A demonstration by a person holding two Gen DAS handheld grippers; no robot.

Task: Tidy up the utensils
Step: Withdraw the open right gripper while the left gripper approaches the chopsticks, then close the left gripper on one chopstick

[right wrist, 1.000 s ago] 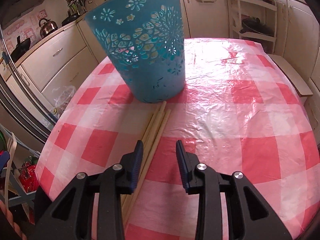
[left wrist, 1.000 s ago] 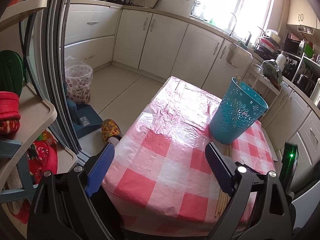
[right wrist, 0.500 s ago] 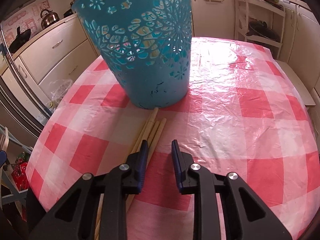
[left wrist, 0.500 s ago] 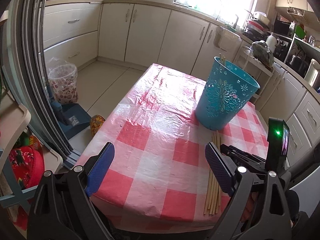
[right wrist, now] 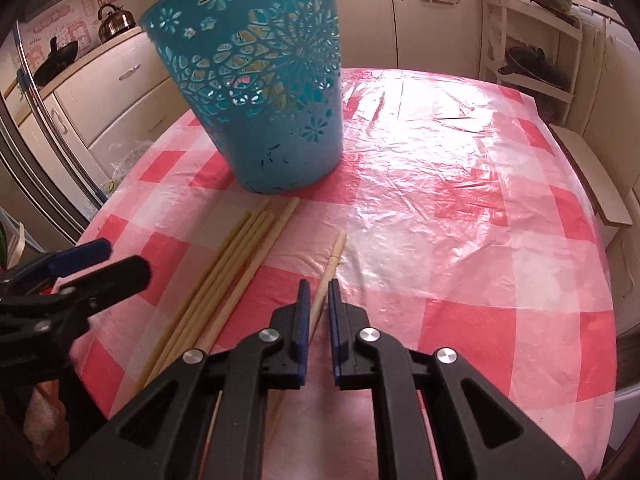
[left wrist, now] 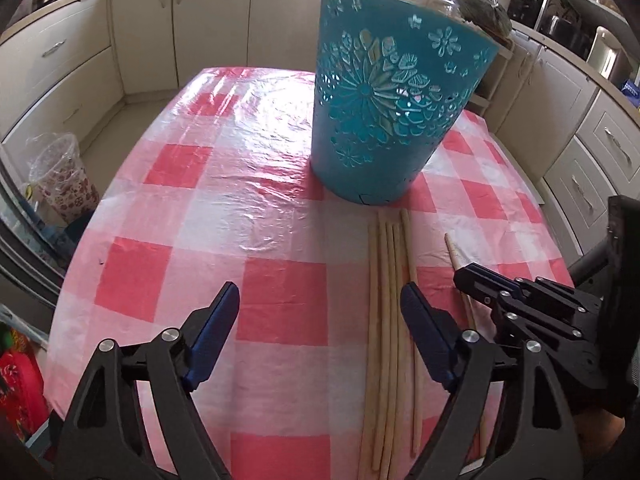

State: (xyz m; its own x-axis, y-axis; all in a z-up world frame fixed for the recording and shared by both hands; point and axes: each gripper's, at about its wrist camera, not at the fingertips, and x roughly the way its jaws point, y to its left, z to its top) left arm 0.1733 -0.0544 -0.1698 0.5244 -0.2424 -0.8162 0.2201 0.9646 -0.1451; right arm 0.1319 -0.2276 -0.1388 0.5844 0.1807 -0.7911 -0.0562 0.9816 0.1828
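Right wrist view: the right gripper (right wrist: 318,300) pinched one chopstick (right wrist: 330,263) on the checked tablecloth (right wrist: 460,240) for the blue basket (right wrist: 260,96) nearby, while the left gripper (left wrist: 320,320) gaped empty.

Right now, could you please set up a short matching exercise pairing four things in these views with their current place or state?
Things:
1. teal basket
2. left gripper
3. right gripper
4. bundle of chopsticks

States:
A. shut on a single chopstick
B. lying flat on the checked tablecloth
C. standing upright beyond the chopstick tips
D. open and holding nothing

Pairs: 1-C, 2-D, 3-A, 4-B
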